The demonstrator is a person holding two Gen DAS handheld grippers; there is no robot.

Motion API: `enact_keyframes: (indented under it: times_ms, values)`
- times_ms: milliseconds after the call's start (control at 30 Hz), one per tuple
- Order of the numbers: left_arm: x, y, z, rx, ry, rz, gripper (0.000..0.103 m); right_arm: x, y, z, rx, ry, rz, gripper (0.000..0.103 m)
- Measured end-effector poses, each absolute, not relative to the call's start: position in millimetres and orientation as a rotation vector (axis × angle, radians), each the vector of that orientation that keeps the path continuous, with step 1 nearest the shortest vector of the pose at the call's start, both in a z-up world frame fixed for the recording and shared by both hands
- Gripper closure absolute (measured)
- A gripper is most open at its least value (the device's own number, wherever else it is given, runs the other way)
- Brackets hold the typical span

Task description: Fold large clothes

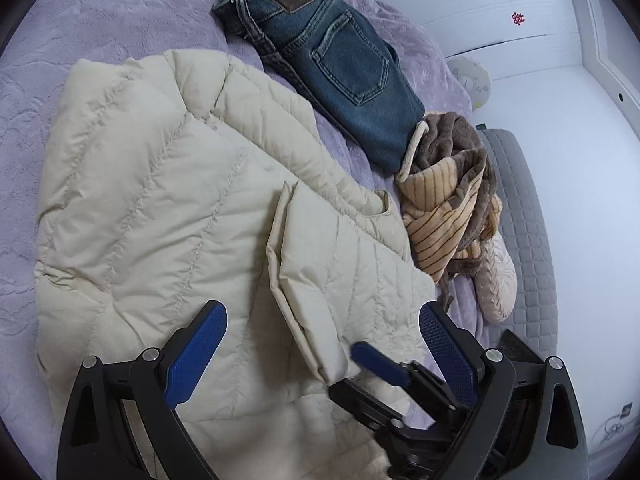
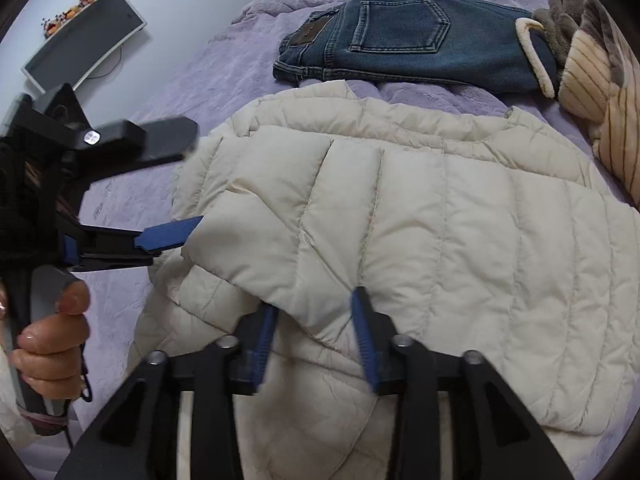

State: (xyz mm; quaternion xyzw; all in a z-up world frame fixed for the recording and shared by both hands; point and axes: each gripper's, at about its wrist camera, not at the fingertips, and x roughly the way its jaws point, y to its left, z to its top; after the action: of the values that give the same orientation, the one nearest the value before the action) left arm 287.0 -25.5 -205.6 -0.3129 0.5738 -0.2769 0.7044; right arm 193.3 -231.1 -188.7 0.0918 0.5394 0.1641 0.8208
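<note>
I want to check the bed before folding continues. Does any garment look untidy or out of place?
Yes. The brown striped garment lies in a crumpled heap beside the folded jeans, at the bed's edge. The cream jacket is only partly folded.

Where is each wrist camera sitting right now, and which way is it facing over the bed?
Left wrist: on the left gripper, open, angled down over the cream jacket toward the jeans; its blue fingers show.
Right wrist: on the right gripper, looking down across the cream jacket, a fold between its fingers; the person's left hand shows at left.
Shared: cream jacket, jeans, striped blanket, purple bedspread; each view catches the other gripper.
</note>
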Motion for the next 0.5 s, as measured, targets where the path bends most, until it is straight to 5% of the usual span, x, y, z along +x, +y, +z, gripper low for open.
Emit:
enact_keyframes:
  times_ms: [200,267,333,500]
  values:
    - [292.7,-51.0,-213.5,-0.608,1.308,-0.587,0.006,156.2,-291.8,-178.3,0.430,1.141,0.311,0.041]
    - [294.4,-60.3,-212.1,-0.562,1.314,-0.575,0.031,145.3,-314.3,-185.1,0.540,1.152,0.289,0.041]
    - [296.2,-68.6,-214.9,-0.528,1.353,-0.583,0.091,135.4,-334.1,-193.8,0.631,1.159,0.262,0.041]
    - [288.8,-67.3,-190.8,-0.528,1.274,-0.641,0.095,119.5,-367.9,-209.1,0.740,1.159,0.190,0.041]
